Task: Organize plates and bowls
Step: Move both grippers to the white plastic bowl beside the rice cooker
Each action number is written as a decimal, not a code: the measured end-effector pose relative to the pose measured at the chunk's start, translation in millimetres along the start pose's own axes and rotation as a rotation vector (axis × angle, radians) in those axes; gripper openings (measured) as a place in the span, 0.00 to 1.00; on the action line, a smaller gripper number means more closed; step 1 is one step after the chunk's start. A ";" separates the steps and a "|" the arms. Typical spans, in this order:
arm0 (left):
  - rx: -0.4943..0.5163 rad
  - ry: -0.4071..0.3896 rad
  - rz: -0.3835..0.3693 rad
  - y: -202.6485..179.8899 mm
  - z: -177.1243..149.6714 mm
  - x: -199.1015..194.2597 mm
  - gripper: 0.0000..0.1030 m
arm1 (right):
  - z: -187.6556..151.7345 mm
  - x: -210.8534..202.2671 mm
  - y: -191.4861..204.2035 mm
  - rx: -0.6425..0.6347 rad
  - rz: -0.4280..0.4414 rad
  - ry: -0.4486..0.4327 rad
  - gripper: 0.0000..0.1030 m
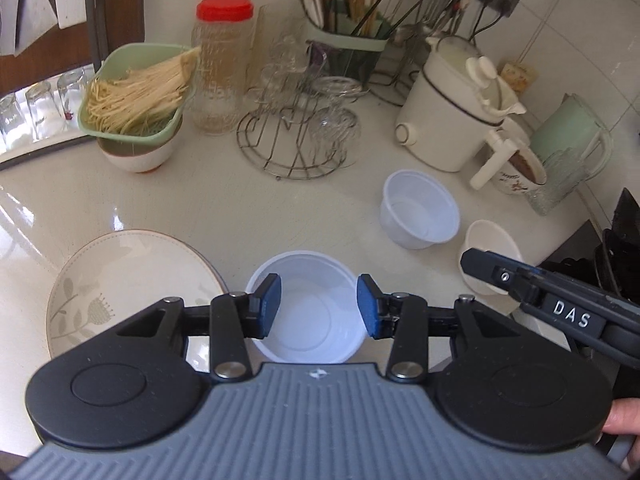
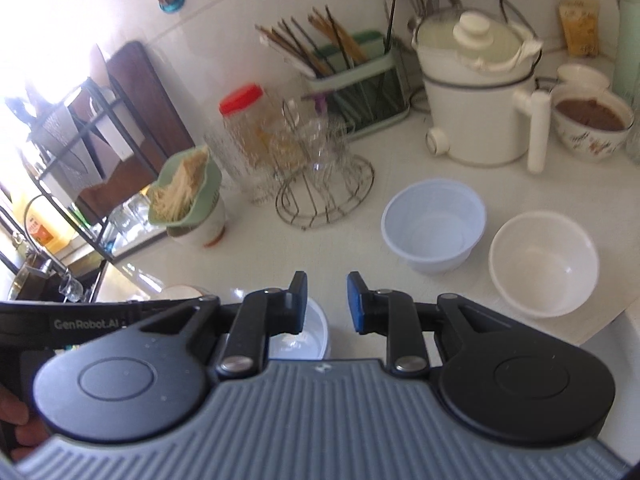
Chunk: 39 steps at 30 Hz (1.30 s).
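Note:
My left gripper (image 1: 318, 306) is open and hovers over a white plastic bowl (image 1: 308, 324) on the counter, its pads spread above the rim and touching nothing. A patterned plate (image 1: 124, 280) lies to its left. A second white plastic bowl (image 1: 420, 216) and a cream bowl (image 1: 486, 248) sit to the right; my right gripper's body (image 1: 560, 304) reaches in over the cream bowl. In the right wrist view my right gripper (image 2: 327, 304) is open and empty, with the near plastic bowl (image 2: 308, 336) below it, the second plastic bowl (image 2: 434, 226) and the cream bowl (image 2: 544, 262) ahead on the right.
A wire glass rack (image 1: 292, 132), a red-lidded jar (image 1: 222, 68), a green basket of noodles (image 1: 136, 88) on a bowl, a white electric pot (image 1: 452, 112), a chopstick holder (image 1: 344, 40) and a green jug (image 1: 568, 136) crowd the back. A stove (image 1: 616, 248) lies at the right.

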<state>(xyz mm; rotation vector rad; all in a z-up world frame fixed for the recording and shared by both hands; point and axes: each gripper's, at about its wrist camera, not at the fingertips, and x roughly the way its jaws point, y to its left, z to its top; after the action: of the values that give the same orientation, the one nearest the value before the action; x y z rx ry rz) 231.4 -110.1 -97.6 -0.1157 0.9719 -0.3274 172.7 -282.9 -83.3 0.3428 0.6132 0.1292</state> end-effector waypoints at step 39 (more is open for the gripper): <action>0.145 0.022 -0.156 -41.2 -31.7 3.9 0.46 | -48.2 -66.2 -36.9 0.086 -0.240 -0.092 0.25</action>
<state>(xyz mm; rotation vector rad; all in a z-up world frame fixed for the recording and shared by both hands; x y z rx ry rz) 198.1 -148.7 -108.6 -0.0555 0.9594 -0.5423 91.5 -318.6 -97.2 0.3536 0.5658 -0.1430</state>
